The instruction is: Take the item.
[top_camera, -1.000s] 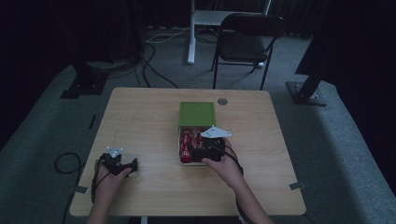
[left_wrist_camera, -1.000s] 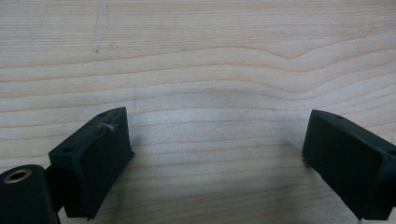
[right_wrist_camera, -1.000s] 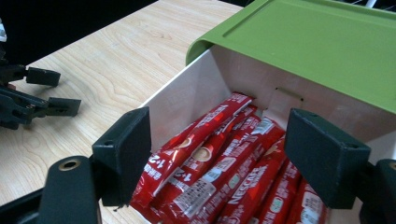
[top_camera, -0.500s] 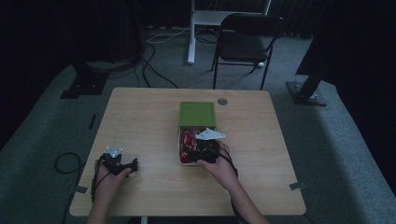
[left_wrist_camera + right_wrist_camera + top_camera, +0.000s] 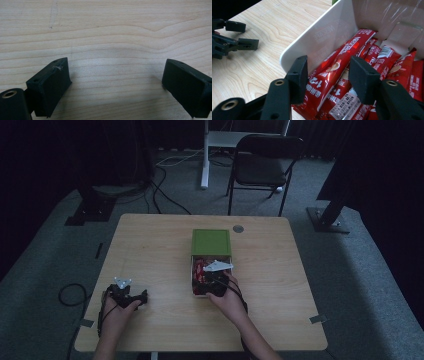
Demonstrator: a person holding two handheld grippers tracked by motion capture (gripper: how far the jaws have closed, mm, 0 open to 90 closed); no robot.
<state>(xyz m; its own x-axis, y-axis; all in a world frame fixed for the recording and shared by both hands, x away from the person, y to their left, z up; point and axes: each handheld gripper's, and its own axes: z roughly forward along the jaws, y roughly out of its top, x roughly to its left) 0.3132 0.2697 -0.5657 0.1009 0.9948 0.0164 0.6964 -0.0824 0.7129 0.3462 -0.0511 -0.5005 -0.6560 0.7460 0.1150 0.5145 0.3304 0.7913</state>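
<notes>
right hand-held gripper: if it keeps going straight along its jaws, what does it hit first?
Most likely the red sachet lying between the open jaws of the right hand-held gripper, inside the white box. Depth is unclear, so contact may be near.

There is one wooden table [image 5: 150, 245]. On it sits one white box [image 5: 317, 37] with one green lid [image 5: 211, 242]. Inside the box are many red coffee stick packs [image 5: 337, 67]; about seven show, but they overlap, so the exact number is hard to tell. There are two grippers, the left gripper [image 5: 142, 298] and the right gripper [image 5: 328, 75]. One black chair [image 5: 262, 167] stands behind the table.
</notes>
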